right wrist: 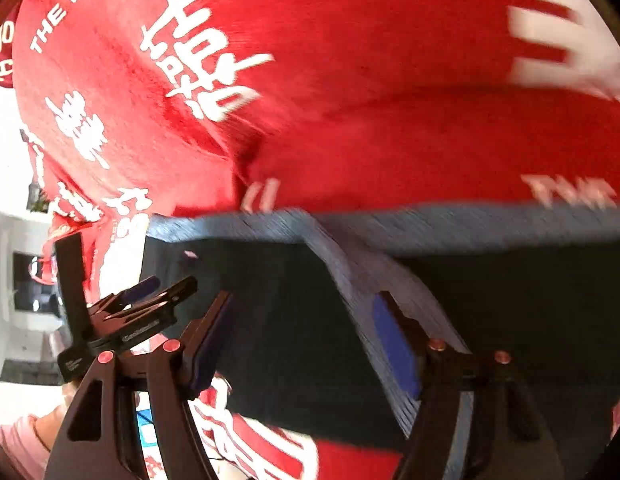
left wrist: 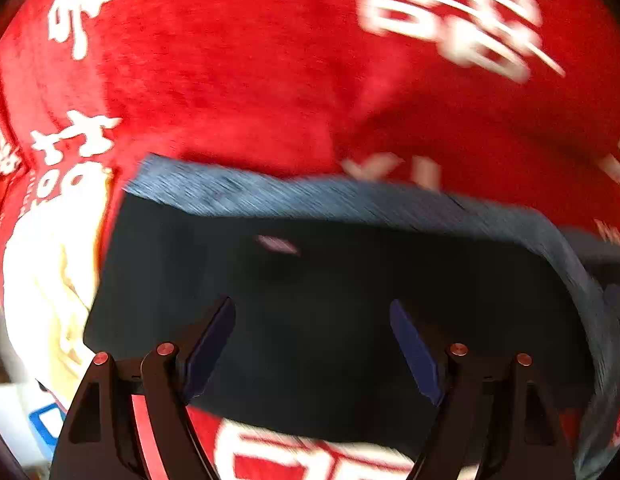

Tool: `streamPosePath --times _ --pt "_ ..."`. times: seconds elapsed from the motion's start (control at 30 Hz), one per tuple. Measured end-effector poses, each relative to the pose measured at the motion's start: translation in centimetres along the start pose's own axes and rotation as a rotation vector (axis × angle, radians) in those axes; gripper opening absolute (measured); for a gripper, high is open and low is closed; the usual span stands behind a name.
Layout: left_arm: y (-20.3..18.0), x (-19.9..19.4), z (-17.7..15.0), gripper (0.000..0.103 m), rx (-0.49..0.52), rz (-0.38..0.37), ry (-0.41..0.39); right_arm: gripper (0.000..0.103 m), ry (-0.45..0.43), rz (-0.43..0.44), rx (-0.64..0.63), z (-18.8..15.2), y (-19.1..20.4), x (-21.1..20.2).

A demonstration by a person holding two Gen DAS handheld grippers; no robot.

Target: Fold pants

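Dark navy pants [left wrist: 329, 300] with a grey-blue ribbed waistband [left wrist: 310, 196] lie on a red cloth with white lettering [left wrist: 230, 80]. My left gripper [left wrist: 311, 316] is open just above the dark fabric, fingers spread, holding nothing. In the right wrist view the same pants [right wrist: 529, 320] fill the lower half, with the ribbed band [right wrist: 429, 220] folding down between the fingers. My right gripper [right wrist: 306, 312] is open over the fabric. The left gripper also shows in the right wrist view [right wrist: 150, 292], at the left over the pants' edge. Both views are motion-blurred.
The red cloth [right wrist: 349, 80] covers the whole work surface. A white and yellow printed patch [left wrist: 50, 280] lies left of the pants. Beyond the cloth's left edge is a pale room area [right wrist: 14, 280]. A pink sleeve [right wrist: 22, 440] shows at the lower left.
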State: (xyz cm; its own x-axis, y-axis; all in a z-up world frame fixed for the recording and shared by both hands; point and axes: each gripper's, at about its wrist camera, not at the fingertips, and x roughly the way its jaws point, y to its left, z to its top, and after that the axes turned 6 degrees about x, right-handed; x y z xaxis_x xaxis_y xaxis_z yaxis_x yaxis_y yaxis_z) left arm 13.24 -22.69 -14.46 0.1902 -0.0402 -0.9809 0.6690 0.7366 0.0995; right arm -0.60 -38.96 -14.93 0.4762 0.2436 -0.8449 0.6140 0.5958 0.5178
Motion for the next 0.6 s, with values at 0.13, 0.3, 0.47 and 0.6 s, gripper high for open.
streamPosePath --times 0.13,0.3,0.47,0.6 --pt "-4.1 -1.2 -2.3 0.081 0.104 -0.062 0.02 0.074 -0.045 -0.059 0.071 -4.3 -3.4 -3.4" --pt "-10.2 -2.3 -5.3 0.081 0.245 -0.144 0.014 0.074 -0.085 -0.117 0.25 -10.9 -8.7 -7.4" --pt "-14.5 -4.0 -8.4 0.081 0.324 -0.188 -0.011 0.074 -0.113 -0.193 0.378 -18.4 -12.7 -9.9" --pt "-16.7 -4.9 -11.1 0.081 0.382 -0.237 -0.01 0.074 -0.148 -0.231 0.491 -23.7 -14.9 -10.6"
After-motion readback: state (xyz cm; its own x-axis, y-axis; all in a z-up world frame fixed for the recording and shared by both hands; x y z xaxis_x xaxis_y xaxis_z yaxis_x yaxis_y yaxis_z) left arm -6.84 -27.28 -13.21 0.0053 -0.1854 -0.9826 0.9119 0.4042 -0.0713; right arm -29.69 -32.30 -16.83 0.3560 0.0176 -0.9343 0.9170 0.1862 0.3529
